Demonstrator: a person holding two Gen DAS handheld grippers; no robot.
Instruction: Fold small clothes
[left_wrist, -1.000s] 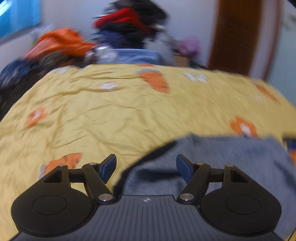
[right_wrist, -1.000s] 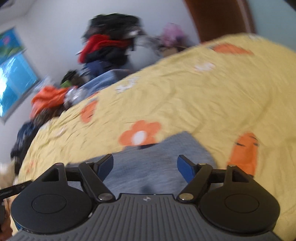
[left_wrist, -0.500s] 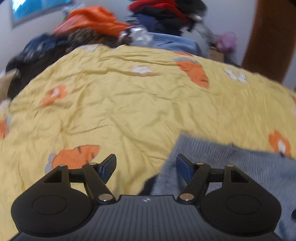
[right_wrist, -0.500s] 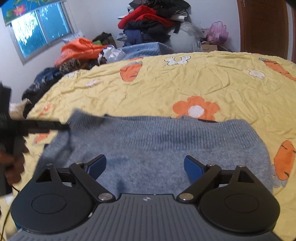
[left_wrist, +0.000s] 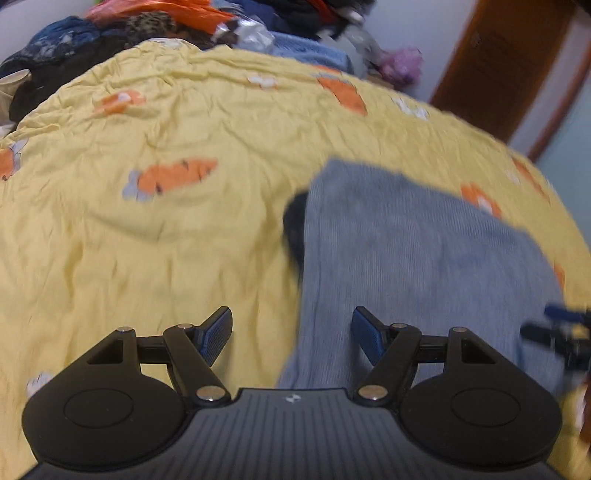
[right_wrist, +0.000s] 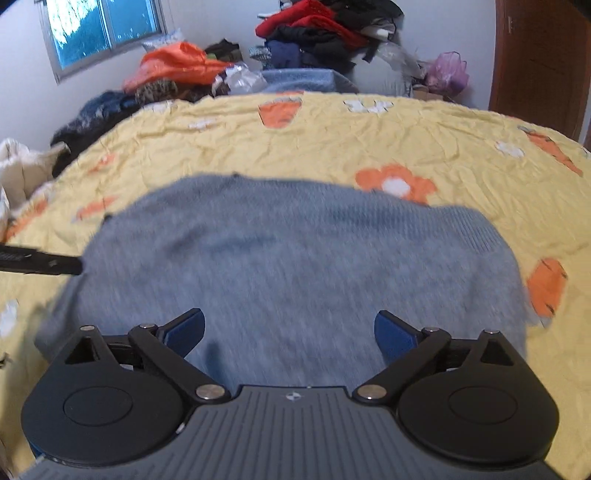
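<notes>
My right gripper (right_wrist: 289, 328), jaws opening and empty, hangs over the grey sweater (right_wrist: 288, 258) lying crosswise on the bed; my left gripper (left_wrist: 291, 332), open, straddles its left edge

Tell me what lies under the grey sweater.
The grey sweater lies spread on the yellow sheet, which shows all around it. A dark patch peeks out at its left edge in the left wrist view. What else the knit covers cannot be seen.
</notes>
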